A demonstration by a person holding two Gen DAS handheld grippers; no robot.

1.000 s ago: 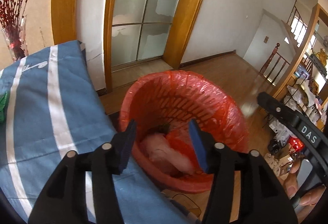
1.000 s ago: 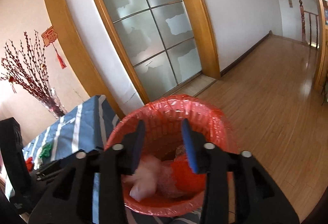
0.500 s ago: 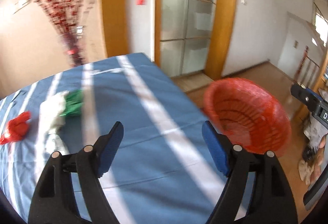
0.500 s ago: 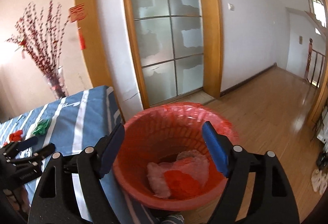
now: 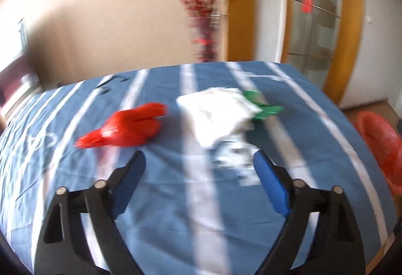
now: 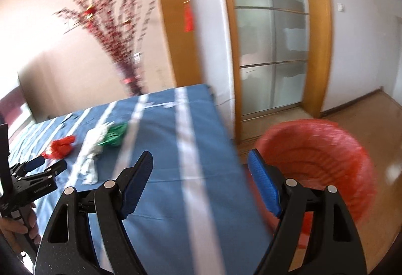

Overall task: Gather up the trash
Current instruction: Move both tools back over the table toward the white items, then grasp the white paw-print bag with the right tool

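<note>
Two low wrist views angled down across one shared striped blue cloth (image 5: 226,199), right farther back.

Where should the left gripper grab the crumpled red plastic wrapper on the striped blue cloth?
Judging by its shape, across the bulky middle of the crumpled red plastic wrapper, coming from above. Its pointed tail looks too thin to hold. The left gripper is empty, jaws opening, and nothing crowds the wrapper on the striped blue cloth.

Red wrapper (image 5: 125,130), white bag (image 5: 216,114), green scrap (image 5: 263,106) on striped bedspread, red-lined basket (image 6: 319,167) beside it
</note>
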